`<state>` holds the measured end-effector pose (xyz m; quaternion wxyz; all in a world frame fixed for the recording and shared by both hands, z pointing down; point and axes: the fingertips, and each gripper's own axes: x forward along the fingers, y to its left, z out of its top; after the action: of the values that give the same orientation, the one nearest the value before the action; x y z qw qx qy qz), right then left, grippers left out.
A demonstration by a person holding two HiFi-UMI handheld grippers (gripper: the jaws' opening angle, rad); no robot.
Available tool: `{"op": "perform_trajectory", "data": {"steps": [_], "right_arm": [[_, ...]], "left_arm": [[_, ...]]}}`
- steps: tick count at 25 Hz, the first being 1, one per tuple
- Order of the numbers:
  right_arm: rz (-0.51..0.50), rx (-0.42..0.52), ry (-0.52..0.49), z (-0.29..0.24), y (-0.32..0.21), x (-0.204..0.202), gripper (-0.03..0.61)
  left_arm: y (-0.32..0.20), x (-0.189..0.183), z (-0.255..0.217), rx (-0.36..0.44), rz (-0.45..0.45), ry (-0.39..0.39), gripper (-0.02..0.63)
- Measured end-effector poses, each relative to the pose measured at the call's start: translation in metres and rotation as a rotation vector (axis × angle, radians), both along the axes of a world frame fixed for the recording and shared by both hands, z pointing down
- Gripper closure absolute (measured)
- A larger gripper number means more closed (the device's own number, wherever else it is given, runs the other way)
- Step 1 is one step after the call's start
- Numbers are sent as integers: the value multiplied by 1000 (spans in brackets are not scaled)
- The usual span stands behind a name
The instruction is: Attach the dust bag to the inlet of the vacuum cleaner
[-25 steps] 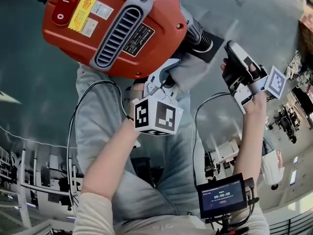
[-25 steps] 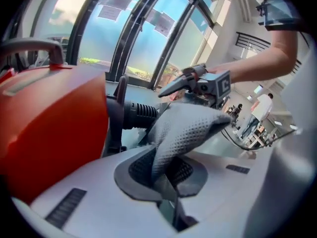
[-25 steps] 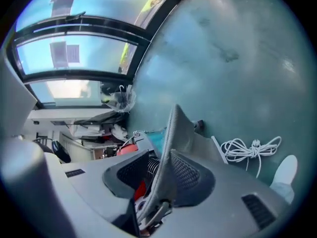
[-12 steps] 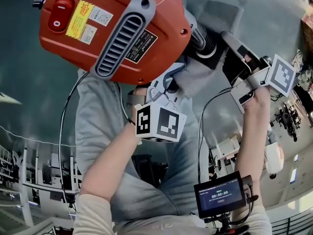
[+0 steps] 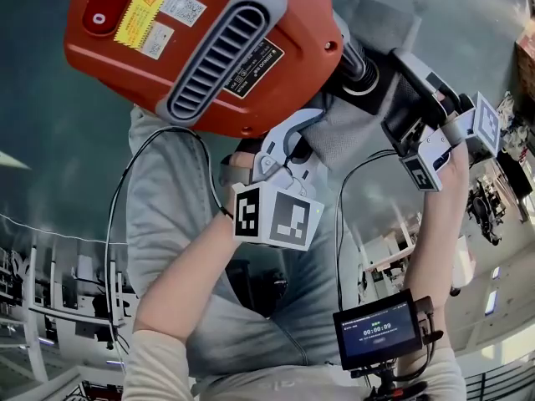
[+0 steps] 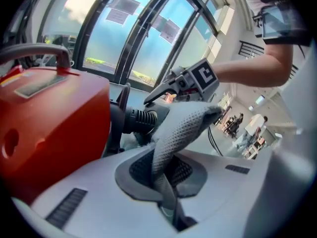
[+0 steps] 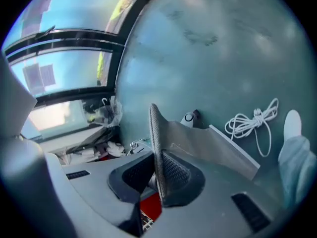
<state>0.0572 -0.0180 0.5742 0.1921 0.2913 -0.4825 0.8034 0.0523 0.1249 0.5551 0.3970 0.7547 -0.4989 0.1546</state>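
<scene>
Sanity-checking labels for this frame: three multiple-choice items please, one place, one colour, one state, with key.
1. In the head view, the dust bag sits: A) beside the black ribbed inlet; B) over the vent grille; C) over the red switch.
2. The vacuum cleaner body is: A) blue; B) red-orange; C) white.
3. The left gripper is: A) open, empty; B) shut on a cord; C) shut on the dust bag.
Key: 1 A, the grey fabric hangs right by the inlet; 2 B, the shell shows red-orange in the head view; 3 C, mesh fabric is pinched between its jaws.
</scene>
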Motion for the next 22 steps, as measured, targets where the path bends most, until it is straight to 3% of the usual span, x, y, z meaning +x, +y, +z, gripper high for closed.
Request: {"op": "perform_trajectory", "data": {"steps": [4,8,14,18,22], "right_arm": [[115,-38,-6,-5,-5,-3,540],[82,28,-14,-1,-9,-5,541],[-181,242,87,7,-17,1,541],[-197,274,159,17,-16,24,546],[-183,323,82,-4,-22,2,549]], "left_arm": [[-6,-11,-7,-19,-181,169,594],[-7,-12,-4,-46,-255,257,595],[-5,11,11,-88,-108,127,594],[-5,17,20,-114,-50,59,594],[-15,-2,7,-61,-129,24,595]]}}
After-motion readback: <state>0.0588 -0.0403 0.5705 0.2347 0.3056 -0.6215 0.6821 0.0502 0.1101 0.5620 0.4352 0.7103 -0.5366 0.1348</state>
